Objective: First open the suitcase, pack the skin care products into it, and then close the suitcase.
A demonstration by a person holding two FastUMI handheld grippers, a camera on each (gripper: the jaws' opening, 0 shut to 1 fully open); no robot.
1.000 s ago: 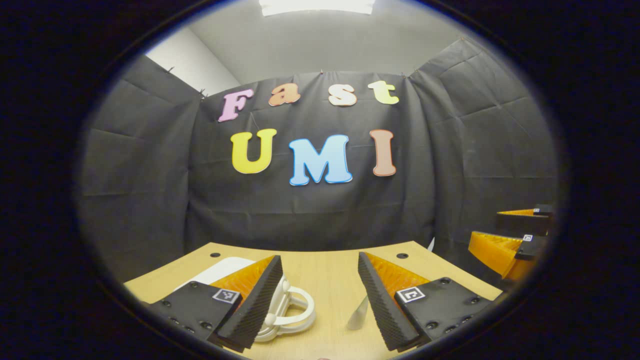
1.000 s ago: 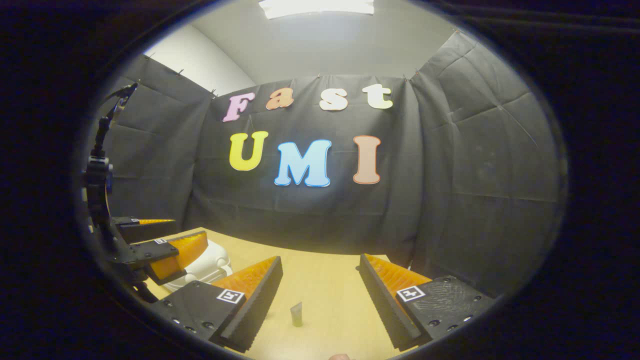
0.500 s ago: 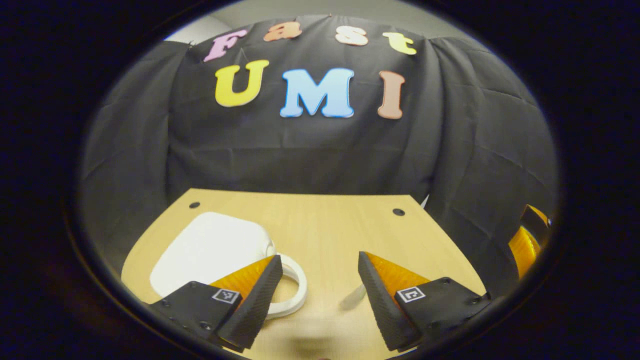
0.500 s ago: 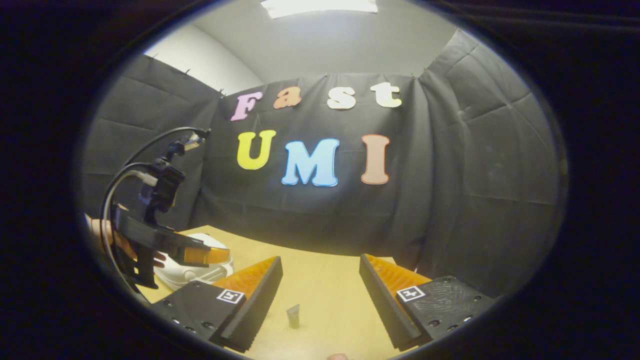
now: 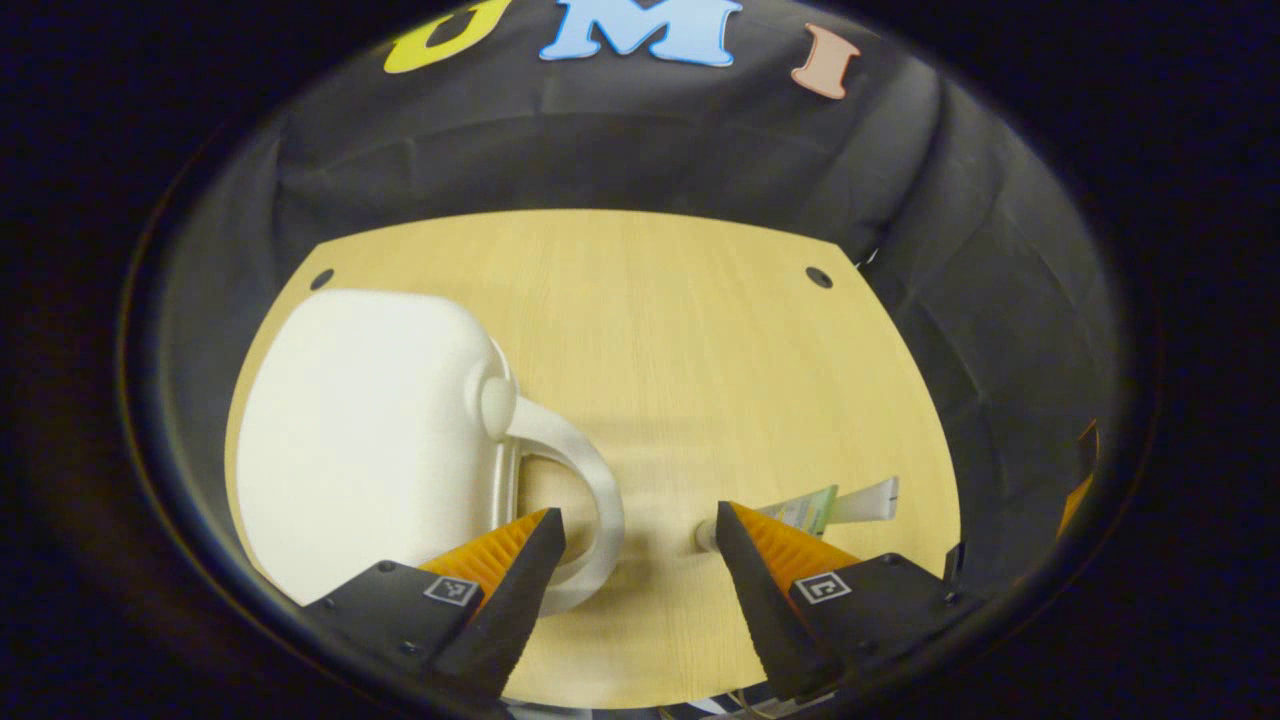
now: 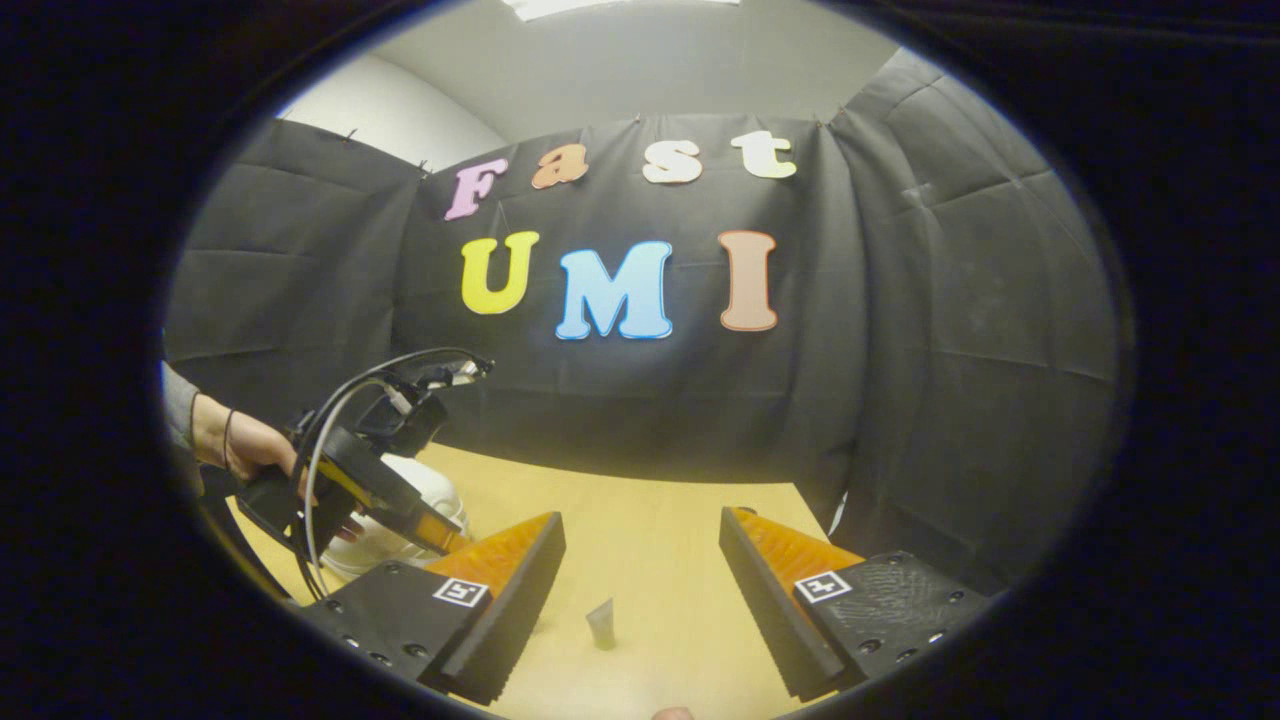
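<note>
In the left gripper view, a glossy white hard-shell suitcase with rounded corners lies closed and flat on the left part of the pale wood-grain table, its curved white handle arching off its right side. The left gripper hangs over the table's near edge, jaws spread wide with nothing between them; its left finger overlaps the lower end of the handle in the picture, though whether they touch cannot be told. Just right of the handle, past a strip of bare table, a slim skin care tube with a pale green body and a white crimped end lies on its side, its cap end partly hidden behind the right finger. In the right gripper view, a hand with a grey sleeve and a dark wristband holds the left gripper at the far left, tilted down over the white suitcase, with black cables looping above it. Further right, the right gripper also stands wide and empty above the table, and the tube shows small on the table surface between its fingers, apart from both.
</note>
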